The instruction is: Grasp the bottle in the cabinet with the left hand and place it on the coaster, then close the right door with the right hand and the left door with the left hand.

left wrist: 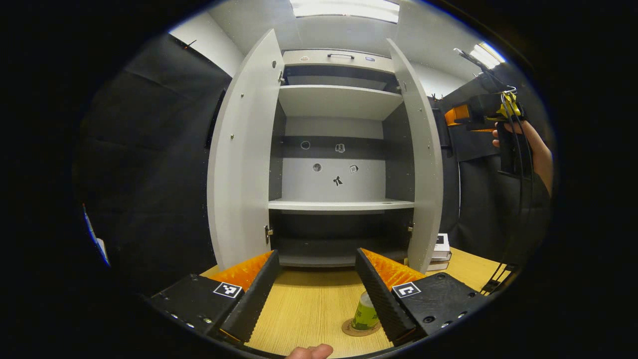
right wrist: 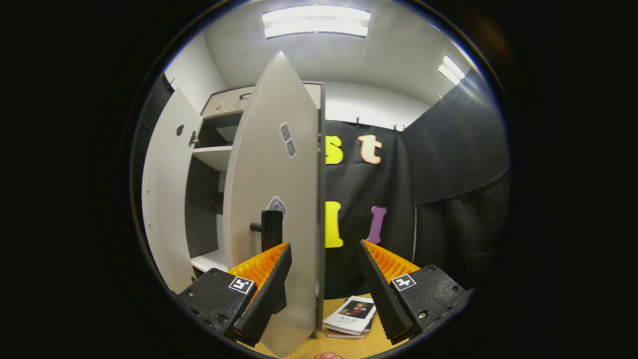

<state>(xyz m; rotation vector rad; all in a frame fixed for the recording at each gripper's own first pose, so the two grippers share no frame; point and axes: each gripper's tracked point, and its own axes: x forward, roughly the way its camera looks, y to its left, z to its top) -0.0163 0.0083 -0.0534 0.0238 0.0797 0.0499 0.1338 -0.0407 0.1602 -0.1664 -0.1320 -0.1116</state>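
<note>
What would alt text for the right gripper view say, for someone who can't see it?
The open right gripper straddles the edge of the cabinet's open right door, just past its dark handle. Small books lie on the wooden table below.

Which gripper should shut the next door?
Right. The bottle already stands on the coaster, and the open right gripper straddles the right door's edge, near its handle.

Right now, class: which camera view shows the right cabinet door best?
The right gripper view: the right door stands close, its outer face and handle plain, its edge between the open right gripper. The left gripper view shows the same door farther off, open, seen from inside.
</note>
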